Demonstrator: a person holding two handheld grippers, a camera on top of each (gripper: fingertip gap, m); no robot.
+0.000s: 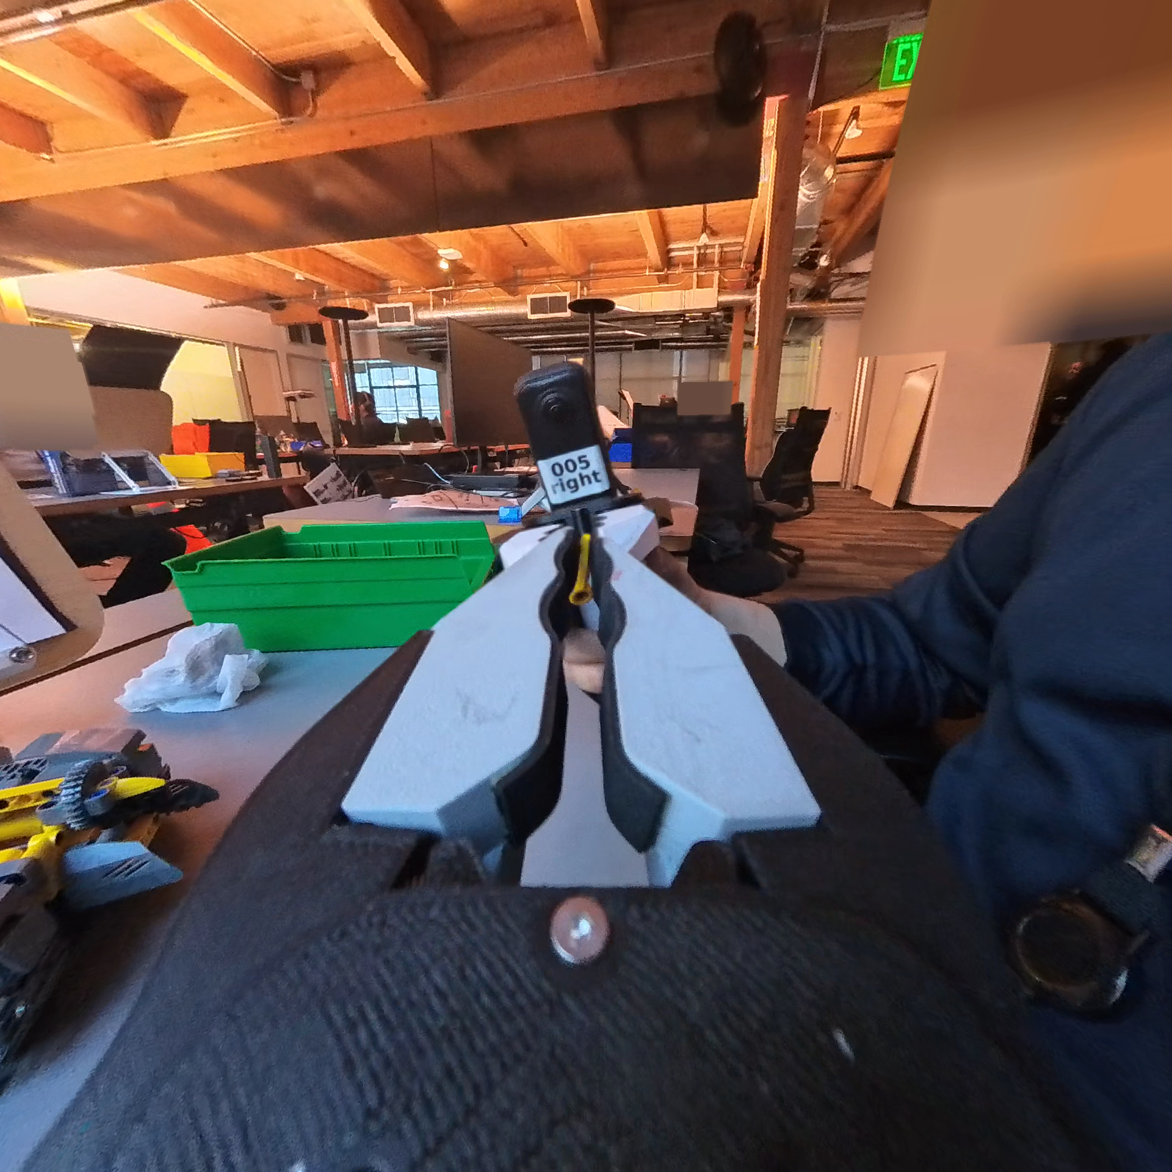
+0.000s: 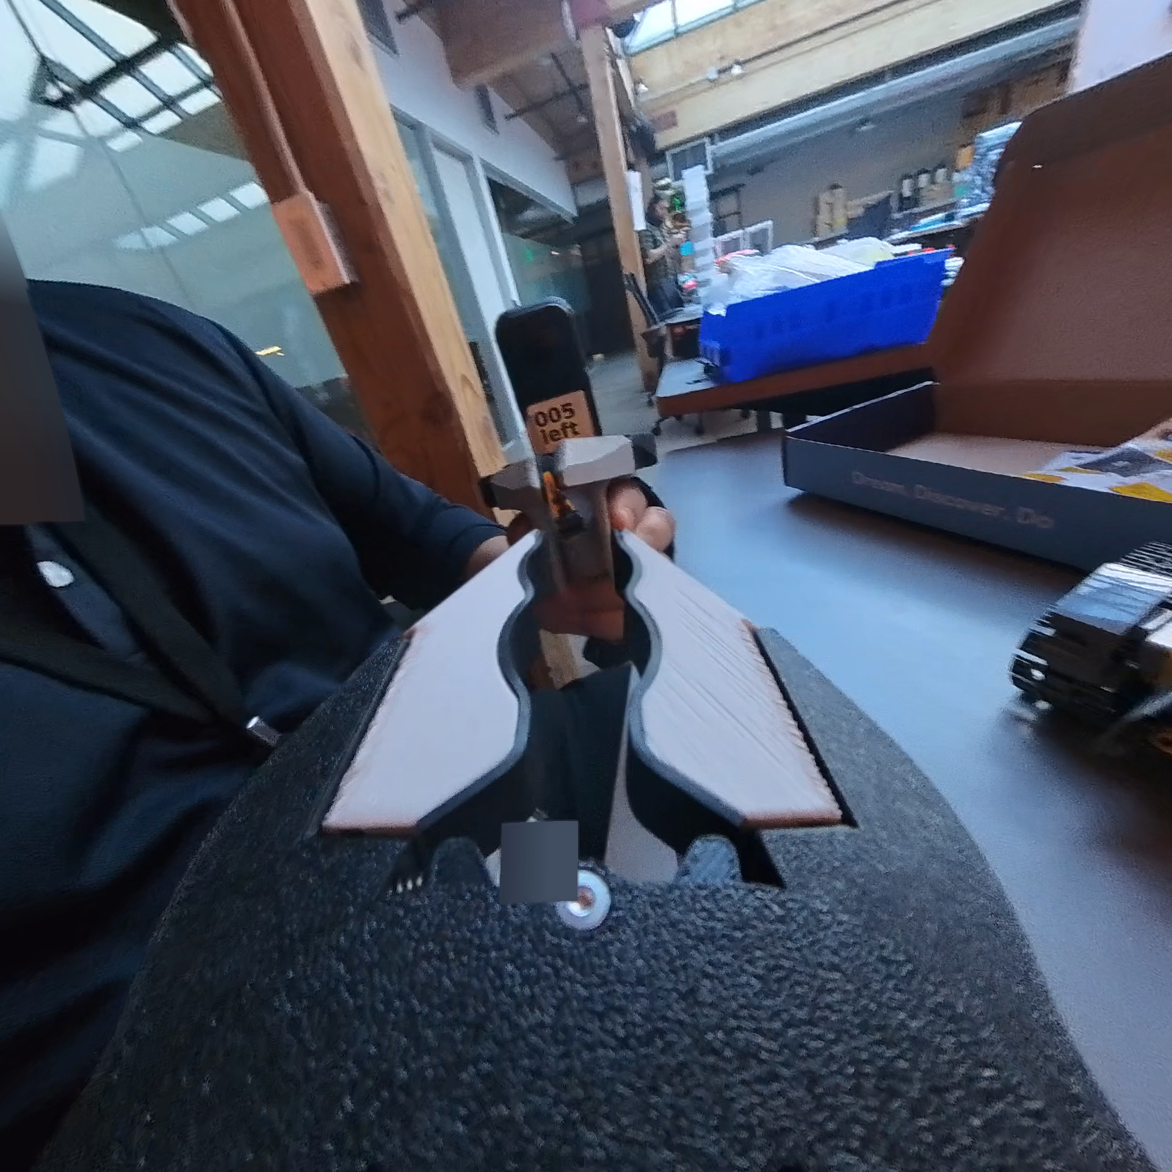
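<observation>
1. The yellow pin [image 1: 580,571] is off the bench [image 1: 304,716], up in the air in front of the person's chest. It sits between the tips of the left claw [image 1: 580,552].
2. The left claw is clenched on the yellow pin, with its dark pads nearly meeting around it. A small black part seems to sit at one end of the pin, but it is too small to identify.
3. The right claw [image 2: 580,558] is released and carries nothing. Its jaws stand apart, with the tips on either side of the left claw's end and just short of the pin. I cannot tell whether they touch it.
4. The two claws point at each other, tip to tip, both roughly level and raised above the bench. A hand [image 2: 640,520] grips the left claw from behind, and a dark blue sleeve [image 1: 1015,634] with a wristwatch [image 1: 1072,957] runs along the right side.
5. On the bench, a green bin [image 1: 330,590] stands toward the far edge with a crumpled white tissue [image 1: 190,672] just in front of it. A yellow and grey toy vehicle [image 1: 82,818] lies nearer.
6. An open cardboard box [image 2: 951,482] rests toward the far edge of the bench.
</observation>
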